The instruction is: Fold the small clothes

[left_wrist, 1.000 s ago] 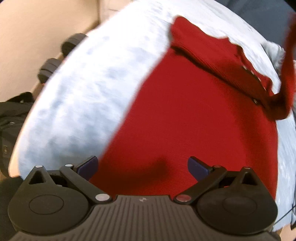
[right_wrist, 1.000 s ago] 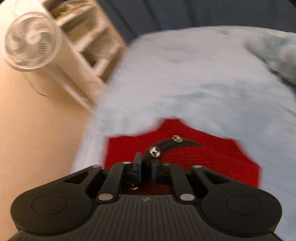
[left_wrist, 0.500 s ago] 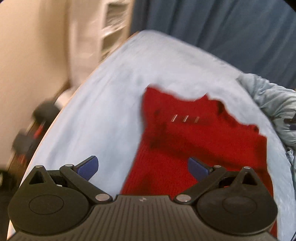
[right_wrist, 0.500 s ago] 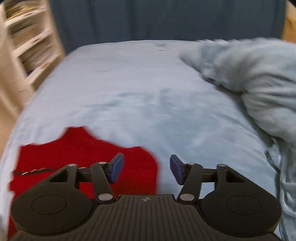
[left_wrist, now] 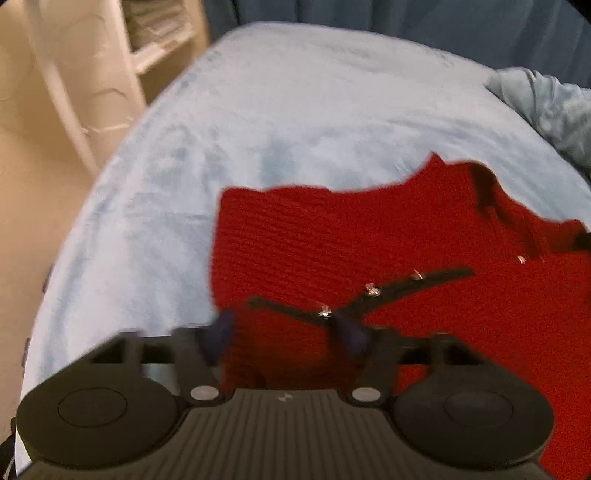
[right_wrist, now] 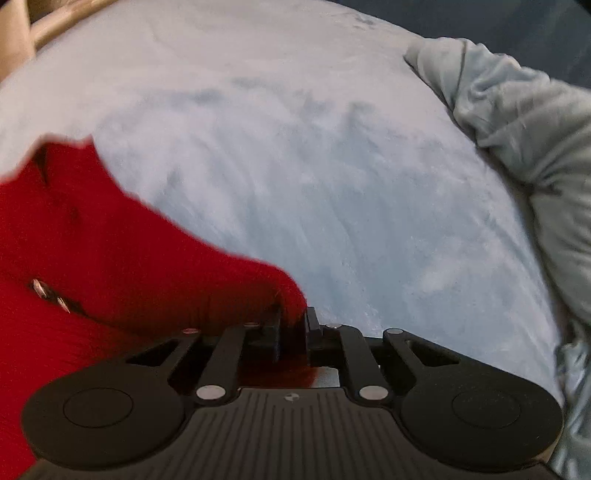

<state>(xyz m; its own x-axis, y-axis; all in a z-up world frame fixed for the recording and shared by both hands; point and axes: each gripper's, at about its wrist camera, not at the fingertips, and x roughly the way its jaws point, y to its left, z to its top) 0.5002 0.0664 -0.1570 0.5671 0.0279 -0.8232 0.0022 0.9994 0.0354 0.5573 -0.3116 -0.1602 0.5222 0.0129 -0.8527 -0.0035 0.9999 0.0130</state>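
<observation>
A small red knit garment (left_wrist: 369, 240) with a dark strap and metal snaps (left_wrist: 373, 290) lies on the pale blue bed sheet (left_wrist: 258, 110). My left gripper (left_wrist: 288, 328) is over its near left edge, jaws partly closed and blurred, with red cloth between them. In the right wrist view the same red garment (right_wrist: 110, 258) fills the left side. My right gripper (right_wrist: 293, 325) is shut on its right corner, and red cloth shows between the pads.
A crumpled grey-blue blanket (right_wrist: 517, 147) lies along the right side of the bed. A cream shelf unit (left_wrist: 147, 37) and a white fan stand (left_wrist: 74, 92) are beyond the bed's left edge. A dark blue curtain (left_wrist: 406, 18) hangs behind.
My right gripper, open half a second ago, has closed on the garment's right corner. My left gripper moved down onto the garment's left edge and its jaws have narrowed.
</observation>
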